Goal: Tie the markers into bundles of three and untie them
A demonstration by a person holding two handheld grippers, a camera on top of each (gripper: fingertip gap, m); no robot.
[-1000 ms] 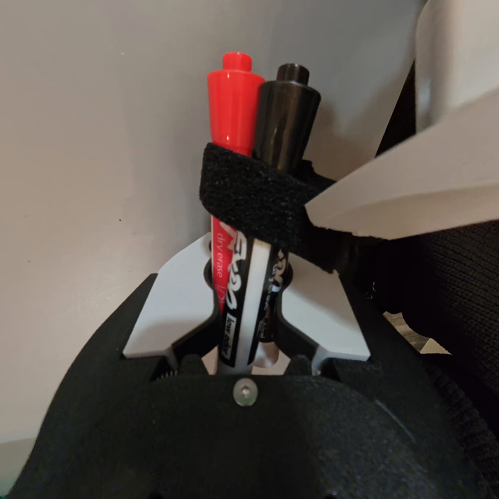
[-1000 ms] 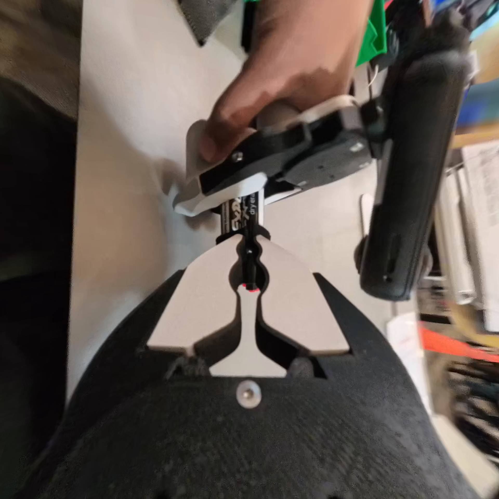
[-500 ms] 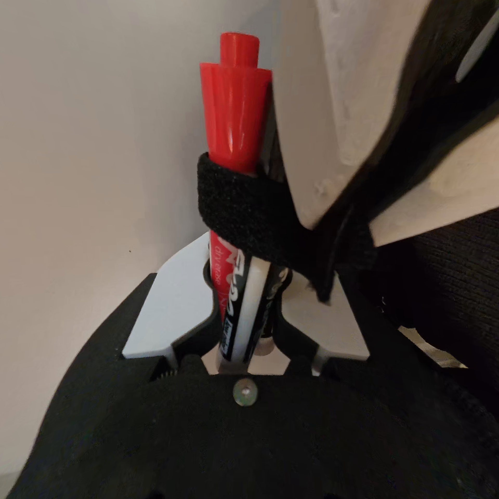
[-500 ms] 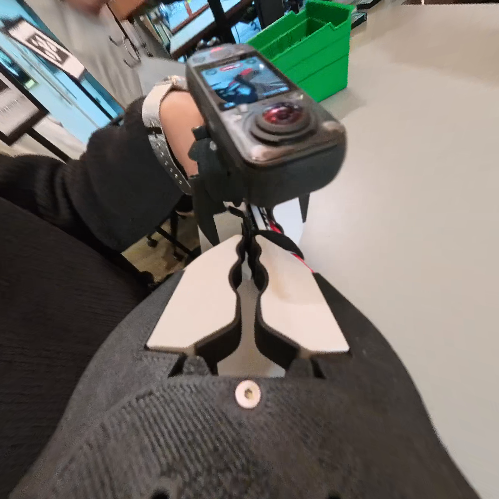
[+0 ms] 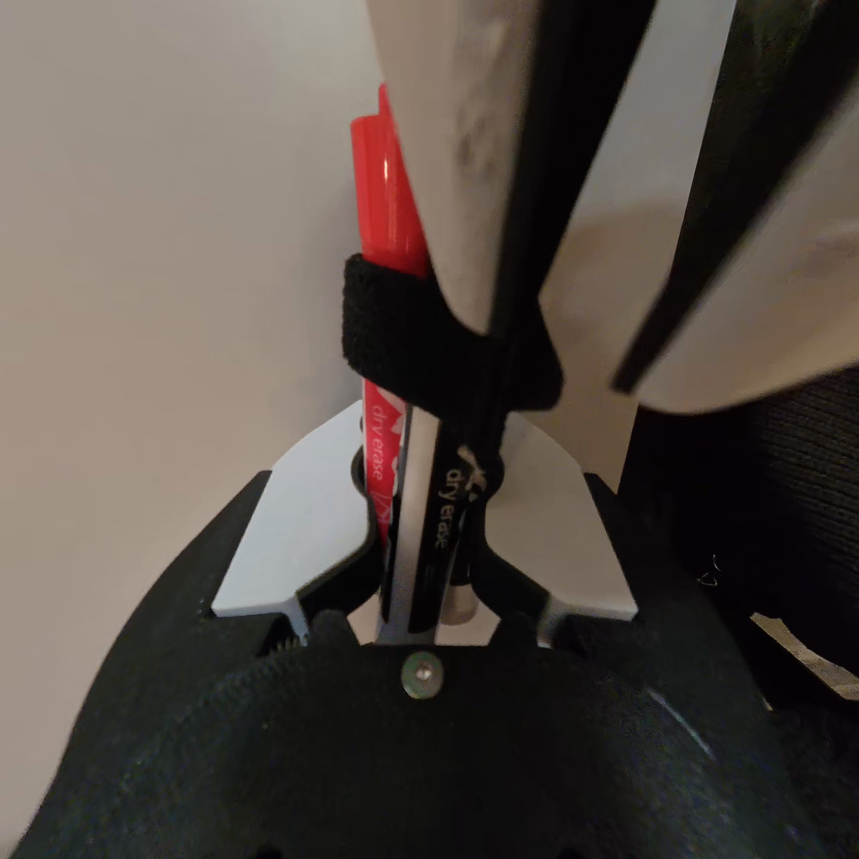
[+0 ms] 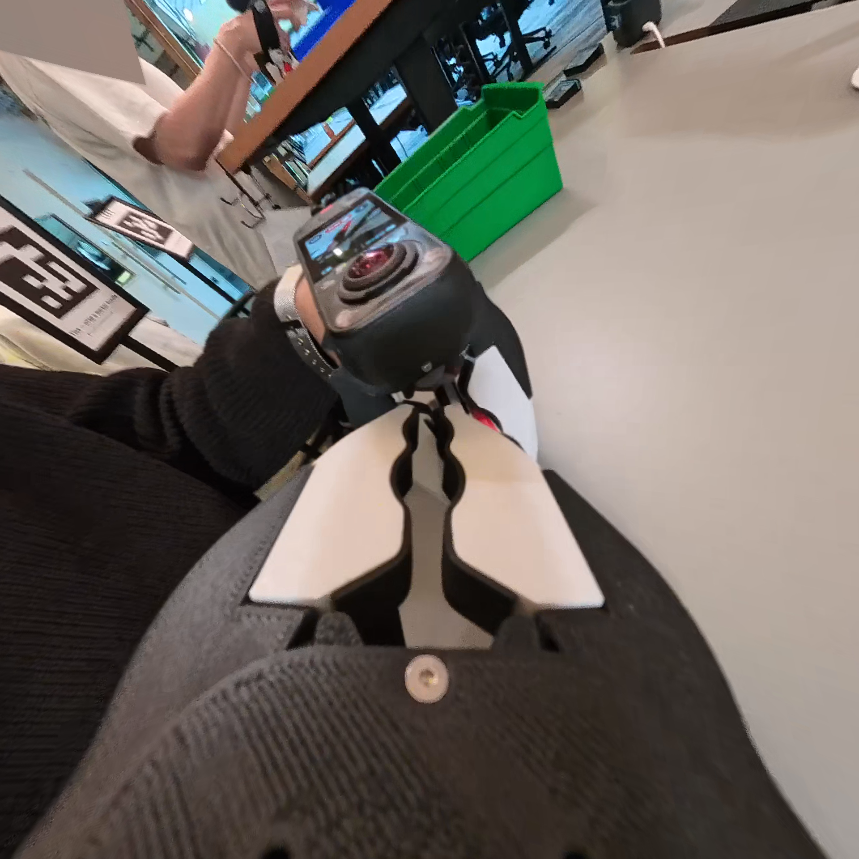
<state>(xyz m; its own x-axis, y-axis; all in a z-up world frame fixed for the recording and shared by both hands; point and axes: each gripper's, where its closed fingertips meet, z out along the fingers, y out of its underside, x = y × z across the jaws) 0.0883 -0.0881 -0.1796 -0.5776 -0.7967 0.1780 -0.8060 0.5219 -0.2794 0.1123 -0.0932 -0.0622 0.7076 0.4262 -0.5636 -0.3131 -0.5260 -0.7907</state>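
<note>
My left gripper [image 5: 432,432] is shut on a bundle of markers standing upright between its white fingers. A red marker [image 5: 386,186] and a black marker [image 5: 441,506] show, with a white barrel between them. A black strap [image 5: 386,320] wraps around the bundle just above the fingertips. My right gripper [image 6: 430,418] comes in from the upper right, close over the bundle, and is shut on the strap's end. Its white fingers [image 5: 465,186] hide the black marker's cap. A bit of the red marker [image 6: 485,420] shows past the right fingertips.
The grey table [image 6: 697,325] spreads to the right. A green bin [image 6: 488,176] stands at its far side. The camera on the left gripper [image 6: 386,297] sits just beyond my right fingertips, on a hand in a black sleeve [image 6: 186,441]. Another person stands in the background. About 12 cm separates my left fingertips from my right.
My right gripper has swung with the strap end from the bundle's right side to over its top, and now covers the black cap. The left gripper still holds the bundle.
</note>
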